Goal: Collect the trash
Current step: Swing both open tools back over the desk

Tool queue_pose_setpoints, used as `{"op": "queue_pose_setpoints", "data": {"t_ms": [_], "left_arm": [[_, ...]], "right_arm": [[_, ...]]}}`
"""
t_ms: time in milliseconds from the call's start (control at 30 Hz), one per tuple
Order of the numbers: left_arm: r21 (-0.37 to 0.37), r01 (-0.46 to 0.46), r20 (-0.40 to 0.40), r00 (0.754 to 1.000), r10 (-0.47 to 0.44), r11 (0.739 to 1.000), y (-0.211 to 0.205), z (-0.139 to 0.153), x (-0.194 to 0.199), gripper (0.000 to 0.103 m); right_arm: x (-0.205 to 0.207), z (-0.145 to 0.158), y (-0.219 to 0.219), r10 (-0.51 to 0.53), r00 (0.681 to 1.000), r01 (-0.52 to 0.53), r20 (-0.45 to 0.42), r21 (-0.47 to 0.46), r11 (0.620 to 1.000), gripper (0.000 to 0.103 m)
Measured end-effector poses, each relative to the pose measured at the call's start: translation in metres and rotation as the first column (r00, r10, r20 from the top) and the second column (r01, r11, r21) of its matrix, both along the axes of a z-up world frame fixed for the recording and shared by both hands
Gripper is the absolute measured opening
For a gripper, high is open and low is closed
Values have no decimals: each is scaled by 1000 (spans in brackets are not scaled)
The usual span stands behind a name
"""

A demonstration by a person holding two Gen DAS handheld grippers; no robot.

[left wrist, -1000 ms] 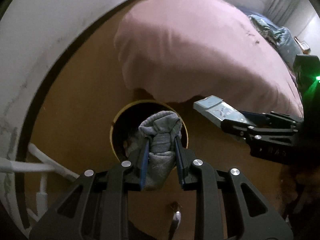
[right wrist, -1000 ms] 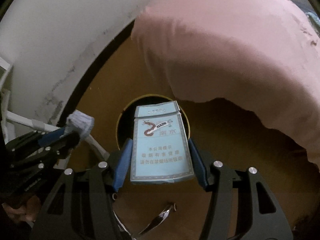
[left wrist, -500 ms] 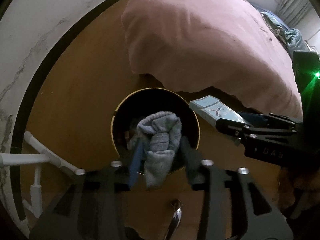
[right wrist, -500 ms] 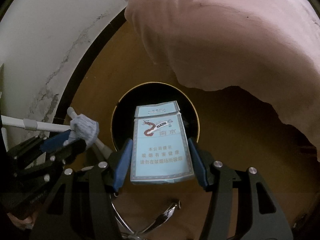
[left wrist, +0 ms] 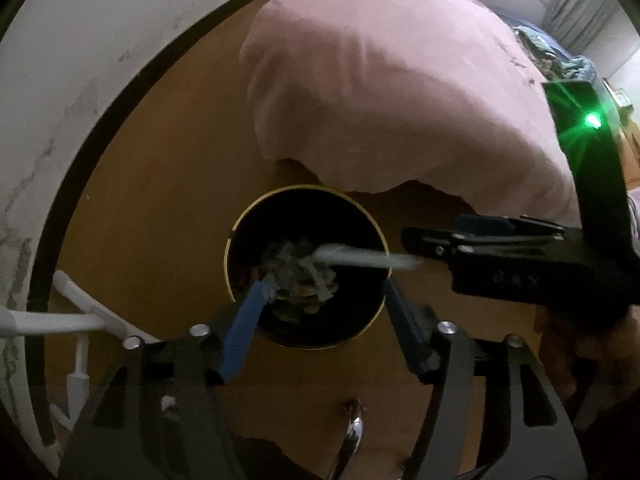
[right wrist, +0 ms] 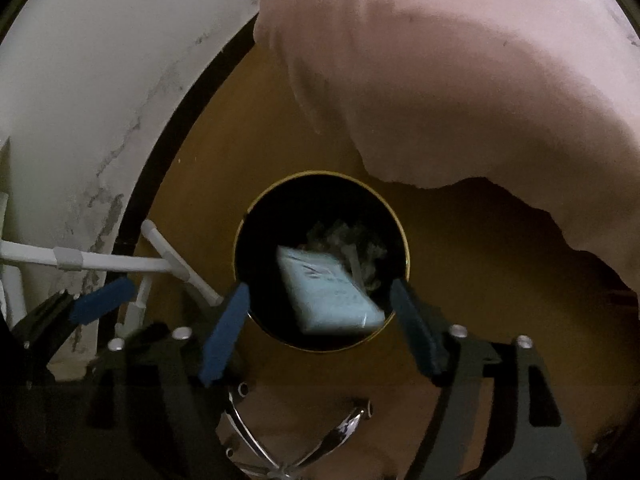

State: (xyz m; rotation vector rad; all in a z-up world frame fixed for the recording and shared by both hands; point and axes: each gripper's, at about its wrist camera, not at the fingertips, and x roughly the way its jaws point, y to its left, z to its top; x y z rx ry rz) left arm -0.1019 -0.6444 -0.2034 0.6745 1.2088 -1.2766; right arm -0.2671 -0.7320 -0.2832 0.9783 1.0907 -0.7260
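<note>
Tumbling blurred into the bin (right wrist: pixel 400 236), the cigarette pack (right wrist: pixel 330 292) points its long axis toward five o'clock; both my grippers (right wrist: pixel 320 320) (left wrist: pixel 326 322) are opening, empty, with the pink bedding (right wrist: pixel 460 100) at one o'clock.

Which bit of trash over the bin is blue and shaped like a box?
The light blue cigarette pack, flat and rectangular, blurred over the black bin. The other trash beneath is a grey crumpled heap.

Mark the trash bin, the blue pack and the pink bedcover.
trash bin (right wrist: pixel 402 236): right wrist view, gold rim.
blue pack (right wrist: pixel 328 292): right wrist view, printed face.
pink bedcover (left wrist: pixel 380 92): left wrist view, top surface.
</note>
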Motion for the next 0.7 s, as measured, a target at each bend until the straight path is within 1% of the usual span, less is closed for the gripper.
{"op": "queue_pose_setpoints", "data": {"t_ms": [67, 133, 167, 200, 233, 267, 300, 367, 400, 433, 467, 500, 567, 600, 633, 667, 700], "left_arm": [[-45, 15, 55, 998, -13, 999, 6, 25, -8, 67], [-91, 34, 85, 996, -27, 995, 13, 51, -14, 70], [-118, 42, 93, 995, -31, 992, 18, 67, -17, 74], [-163, 50, 102, 994, -34, 985, 28, 93, -20, 79], [-194, 55, 111, 993, -34, 980, 36, 111, -20, 82], [-238, 60, 125, 992, -31, 969, 48, 136, -19, 86], [-266, 62, 139, 990, -25, 962, 58, 152, -17, 91], [-320, 52, 195, 981, 12, 946, 91, 193, -5, 93], [-329, 38, 223, 974, 39, 944, 107, 208, 3, 93], [-332, 22, 240, 969, 62, 943, 120, 217, 12, 93], [-337, -12, 261, 960, 106, 941, 143, 229, 29, 94], [-337, -38, 271, 953, 135, 941, 158, 234, 40, 94], [-332, -127, 296, 927, 231, 935, 198, 244, 73, 94], [-329, -209, 306, 899, 313, 921, 231, 248, 99, 94], [-325, -265, 305, 879, 366, 908, 254, 249, 116, 94], [-321, -316, 303, 859, 413, 893, 275, 250, 131, 94], [-313, -392, 299, 823, 482, 865, 305, 249, 152, 94]], "right_arm": [[-12, 22, -1, -35, 999, 36, 14, -40, 999, 73], [-26, 49, 0, -68, 997, 70, 29, -88, 994, 73], [-33, 67, 1, -85, 996, 88, 30, -123, 988, 73], [-38, 83, 3, -94, 995, 98, 31, -152, 984, 73], [-40, 103, 7, -95, 995, 100, 37, -186, 977, 73], [-40, 126, 13, -85, 995, 94, 50, -225, 970, 74], [-37, 144, 19, -71, 996, 85, 62, -256, 963, 75], [-18, 186, 40, -9, 996, 39, 93, -328, 944, 76], [-6, 202, 51, 29, 994, 11, 107, -356, 934, 77], [11, 219, 65, 77, 990, -25, 122, -383, 923, 79], [37, 236, 86, 151, 979, -82, 139, -407, 910, 79], [61, 248, 104, 221, 963, -140, 152, -420, 897, 80], [109, 264, 143, 361, 919, -263, 159, -436, 861, 80], [134, 270, 163, 430, 890, -328, 153, -442, 835, 81], [169, 276, 193, 522, 841, -413, 145, -452, 791, 81], [192, 280, 213, 575, 806, -461, 141, -461, 758, 81], [214, 282, 236, 629, 765, -509, 138, -469, 722, 81]]}}
